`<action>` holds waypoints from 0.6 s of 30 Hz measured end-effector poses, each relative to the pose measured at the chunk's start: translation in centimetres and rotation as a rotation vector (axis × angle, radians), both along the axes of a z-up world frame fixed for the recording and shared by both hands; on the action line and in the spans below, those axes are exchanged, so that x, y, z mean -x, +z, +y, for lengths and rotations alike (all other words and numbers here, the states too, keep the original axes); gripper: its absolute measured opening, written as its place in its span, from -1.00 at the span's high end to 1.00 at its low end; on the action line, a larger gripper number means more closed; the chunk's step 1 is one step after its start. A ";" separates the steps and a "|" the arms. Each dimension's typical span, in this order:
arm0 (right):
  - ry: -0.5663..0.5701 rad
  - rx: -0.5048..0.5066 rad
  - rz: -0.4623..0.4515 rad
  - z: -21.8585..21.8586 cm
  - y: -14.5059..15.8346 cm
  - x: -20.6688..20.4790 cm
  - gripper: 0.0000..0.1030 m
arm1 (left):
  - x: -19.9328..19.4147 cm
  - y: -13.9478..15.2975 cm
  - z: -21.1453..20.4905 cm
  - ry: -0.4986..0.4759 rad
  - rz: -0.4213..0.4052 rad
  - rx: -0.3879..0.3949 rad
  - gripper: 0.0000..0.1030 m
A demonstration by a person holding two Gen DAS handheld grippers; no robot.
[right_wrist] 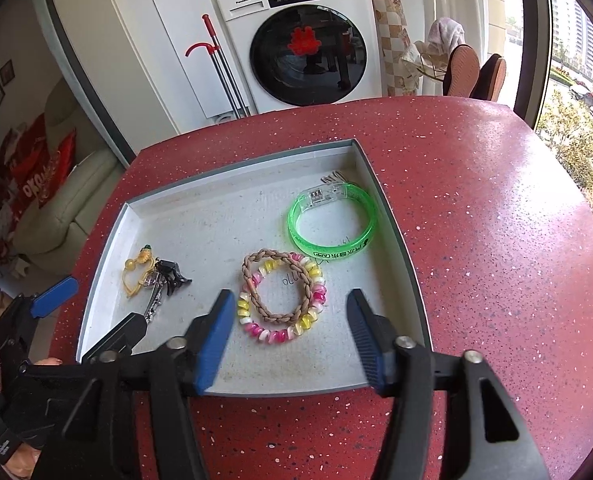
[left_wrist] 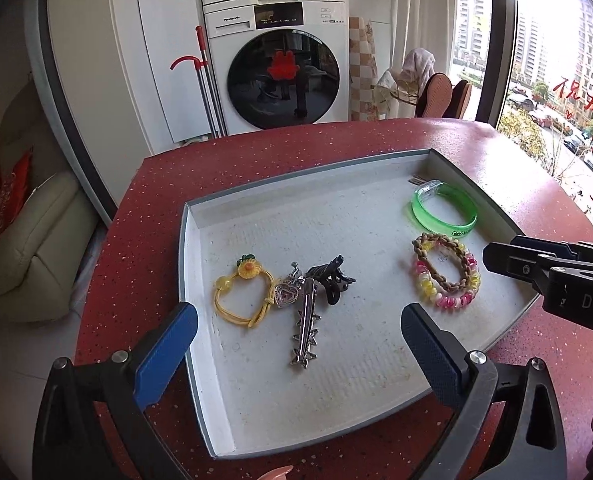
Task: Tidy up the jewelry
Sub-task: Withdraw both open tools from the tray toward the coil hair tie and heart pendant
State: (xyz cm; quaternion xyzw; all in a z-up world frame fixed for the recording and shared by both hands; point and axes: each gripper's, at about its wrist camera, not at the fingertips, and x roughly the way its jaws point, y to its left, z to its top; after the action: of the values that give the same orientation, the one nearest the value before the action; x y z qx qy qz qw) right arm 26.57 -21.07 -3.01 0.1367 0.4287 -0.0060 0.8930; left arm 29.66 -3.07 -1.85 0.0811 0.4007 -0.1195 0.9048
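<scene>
- We had the left gripper point(left_wrist: 298, 334) spread wide and empty, hanging over the near-left part of the tray point(left_wrist: 256, 196) on the red counter point(left_wrist: 296, 140).
- Straight ahead, between its pads, lay the spiked silver hair clip point(left_wrist: 305, 330), its long axis running toward and away from us.
- Touching the clip's far end sat the heart charm point(left_wrist: 287, 294), the yellow flower hair tie point(left_wrist: 243, 295) and the black claw clip point(left_wrist: 330, 278).
- Our right gripper point(right_wrist: 291, 338) stood open too, holding nothing, over the braided tie and pink-yellow coil tie point(right_wrist: 283, 295); the green bangle point(right_wrist: 332, 218) lay beyond.
- For that cluster, we judged the left nearer.
</scene>
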 end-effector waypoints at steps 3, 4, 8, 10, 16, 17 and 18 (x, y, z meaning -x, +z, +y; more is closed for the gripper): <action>-0.013 -0.021 -0.033 -0.2 0.4 0.5 -0.75 | 0.2 -0.1 0.3 0.012 0.003 -0.005 -1.00; -0.017 -0.024 -0.037 -0.3 0.5 0.5 -0.76 | 0.3 -0.1 0.3 0.015 0.003 -0.007 -1.00; -0.029 -0.016 -0.065 -0.4 1.0 1.1 -1.00 | 0.7 -0.1 0.4 0.020 0.003 -0.017 -1.00; -0.026 -0.020 -0.063 -0.3 1.1 1.2 -1.00 | 0.9 0.0 0.5 0.022 0.002 -0.020 -1.00; 0.013 -0.030 -0.037 0.3 1.2 1.8 -1.00 | 1.8 0.1 0.7 0.024 0.005 -0.019 -1.00; 0.020 -0.024 -0.036 0.4 1.2 2.0 -1.00 | 2.0 0.2 0.7 0.023 0.004 -0.020 -1.00; 0.026 -0.016 -0.032 0.6 1.3 2.1 -1.00 | 2.2 0.2 0.8 0.022 0.004 -0.021 -1.00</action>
State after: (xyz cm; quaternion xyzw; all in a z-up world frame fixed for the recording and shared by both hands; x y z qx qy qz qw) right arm 24.47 -20.44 -1.75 0.1384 0.4163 0.0112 0.8986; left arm 27.47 -2.29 -1.64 0.0858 0.4045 -0.1057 0.9043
